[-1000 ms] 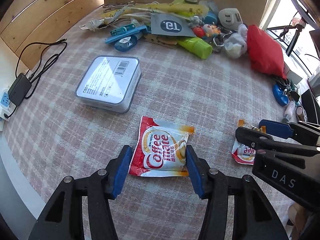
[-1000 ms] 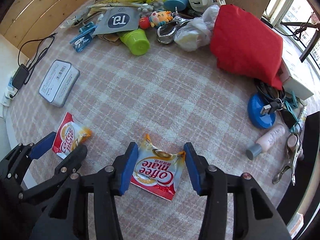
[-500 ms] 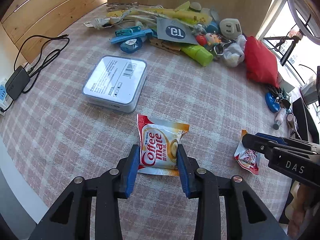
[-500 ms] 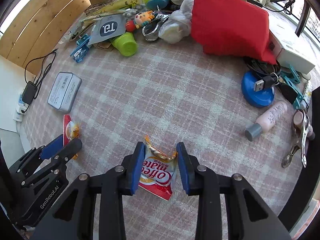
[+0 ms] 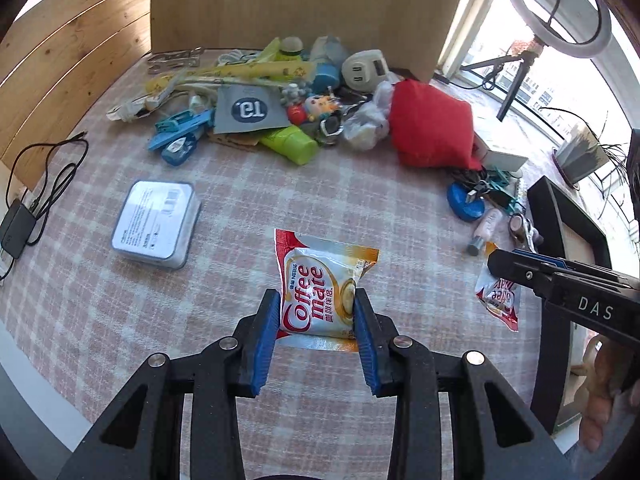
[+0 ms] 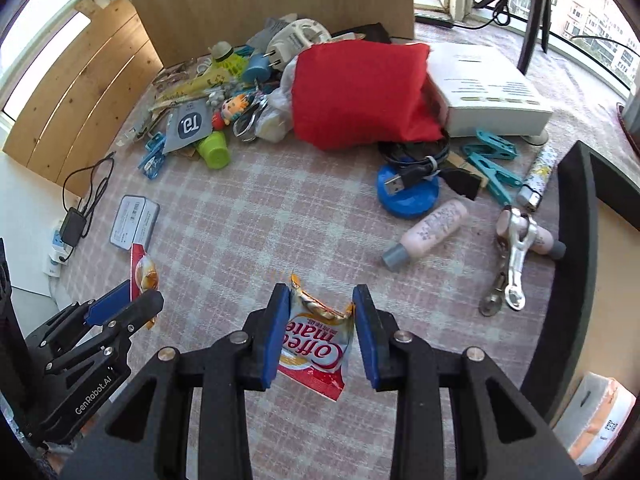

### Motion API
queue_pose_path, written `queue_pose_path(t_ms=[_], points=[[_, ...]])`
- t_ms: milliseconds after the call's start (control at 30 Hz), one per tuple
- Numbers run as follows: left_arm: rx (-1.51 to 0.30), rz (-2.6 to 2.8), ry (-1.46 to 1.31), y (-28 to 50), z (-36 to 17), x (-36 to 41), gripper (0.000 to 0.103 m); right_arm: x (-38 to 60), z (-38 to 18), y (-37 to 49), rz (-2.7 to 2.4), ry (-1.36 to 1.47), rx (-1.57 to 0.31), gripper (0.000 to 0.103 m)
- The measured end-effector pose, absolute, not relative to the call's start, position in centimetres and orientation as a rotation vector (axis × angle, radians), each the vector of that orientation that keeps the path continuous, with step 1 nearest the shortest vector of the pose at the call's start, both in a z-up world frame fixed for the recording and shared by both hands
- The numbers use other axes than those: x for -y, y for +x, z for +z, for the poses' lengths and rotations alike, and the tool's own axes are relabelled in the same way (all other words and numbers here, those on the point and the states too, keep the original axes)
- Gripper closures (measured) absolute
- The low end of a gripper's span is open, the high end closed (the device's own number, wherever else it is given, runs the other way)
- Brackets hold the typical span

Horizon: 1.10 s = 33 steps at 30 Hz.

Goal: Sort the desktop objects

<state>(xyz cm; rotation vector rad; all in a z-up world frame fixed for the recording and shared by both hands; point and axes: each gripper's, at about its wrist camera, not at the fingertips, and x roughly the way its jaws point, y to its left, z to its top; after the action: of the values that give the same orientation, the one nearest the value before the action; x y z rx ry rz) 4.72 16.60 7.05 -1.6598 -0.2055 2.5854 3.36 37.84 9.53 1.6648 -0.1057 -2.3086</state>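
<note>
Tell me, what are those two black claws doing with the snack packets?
A person is tidying a messy table with a claw tool in each hand. The left gripper has just squeezed shut on one Coffee mate sachet, and the right gripper has just squeezed shut on another Coffee mate sachet. Both packets look lifted off the checked tablecloth. The rest of the clutter, like the red pouch and the white tin, lies untouched.
</note>
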Motion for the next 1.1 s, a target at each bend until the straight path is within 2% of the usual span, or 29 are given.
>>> queue_pose_path(t_ms=[300, 667, 1033, 1100], points=[[0.066, 2.434, -1.525, 4.7, 10.1, -27.7, 0.069, -49.6, 13.3, 5.4, -2.552, 1.639, 0.225, 0.071], [-0.098, 2.263, -1.405, 5.7, 12.2, -41.7, 0.069, -64.1, 13.8, 10.8, -2.763, 1.734, 0.418, 0.071], [-0.211, 2.154, -1.331, 7.4, 12.9, -49.8, 0.069, -70.9, 13.3, 14.6, -2.843, 1.800, 0.561, 0.071], [-0.219, 2.107, -1.325, 7.7, 13.1, -50.5, 0.063, -71.1, 13.3, 14.5, -2.826, 1.805, 0.555, 0.067]])
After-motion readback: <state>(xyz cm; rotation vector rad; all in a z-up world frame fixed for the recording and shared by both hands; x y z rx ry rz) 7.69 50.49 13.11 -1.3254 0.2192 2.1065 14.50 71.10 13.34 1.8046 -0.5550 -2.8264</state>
